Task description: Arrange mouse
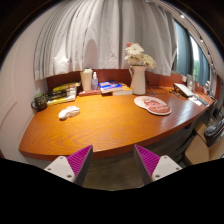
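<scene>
The gripper (113, 163) sits at the bottom centre of the frame with its two magenta-padded fingers (78, 161) spread wide apart and holding nothing. Well beyond them, in the left middle of the frame, a small white computer mouse (68, 112) rests on the curved orange-brown wooden table (110, 130). Right of centre lies an oval patterned plate (153, 105), and behind it stands a pale vase of flowers (138, 70). White curtains (95, 35) fill the upper part of the frame.
</scene>
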Available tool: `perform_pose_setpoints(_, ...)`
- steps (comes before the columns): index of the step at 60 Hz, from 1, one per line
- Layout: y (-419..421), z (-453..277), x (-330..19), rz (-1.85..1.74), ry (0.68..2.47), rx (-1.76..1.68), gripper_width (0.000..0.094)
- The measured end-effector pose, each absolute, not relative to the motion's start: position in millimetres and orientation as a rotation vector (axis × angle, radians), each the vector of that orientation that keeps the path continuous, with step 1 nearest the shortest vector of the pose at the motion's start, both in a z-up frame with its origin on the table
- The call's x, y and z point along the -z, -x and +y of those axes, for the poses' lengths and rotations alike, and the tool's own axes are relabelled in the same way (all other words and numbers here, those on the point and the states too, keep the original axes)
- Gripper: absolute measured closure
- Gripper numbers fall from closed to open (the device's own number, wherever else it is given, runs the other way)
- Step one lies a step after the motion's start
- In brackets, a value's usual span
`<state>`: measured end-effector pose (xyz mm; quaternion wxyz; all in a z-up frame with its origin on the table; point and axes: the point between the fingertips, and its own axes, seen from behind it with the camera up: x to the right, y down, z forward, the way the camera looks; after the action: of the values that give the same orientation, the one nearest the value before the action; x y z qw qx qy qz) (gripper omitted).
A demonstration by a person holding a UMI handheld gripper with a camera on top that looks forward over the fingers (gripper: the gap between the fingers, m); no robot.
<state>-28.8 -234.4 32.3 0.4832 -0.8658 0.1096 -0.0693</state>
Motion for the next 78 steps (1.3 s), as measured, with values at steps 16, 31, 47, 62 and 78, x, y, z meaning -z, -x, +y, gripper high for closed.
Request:
perform_pose_setpoints(16, 142, -120, -9, 0.145, 2.14, -0.012, 0.0087)
perform_pose_setpoints(31, 187, -20, 0, 0.093, 2.163, -0.046, 0.0086)
perform_pose_setpoints(47, 208, 52, 5, 0.069, 2.191, -0.038, 0.0095)
perform_pose_setpoints(62, 224, 81, 13, -0.01, 2.22, -0.014, 0.0126)
perform_pose_setpoints(78, 219, 83, 14, -0.087, 2.259, -0.061, 0.0396)
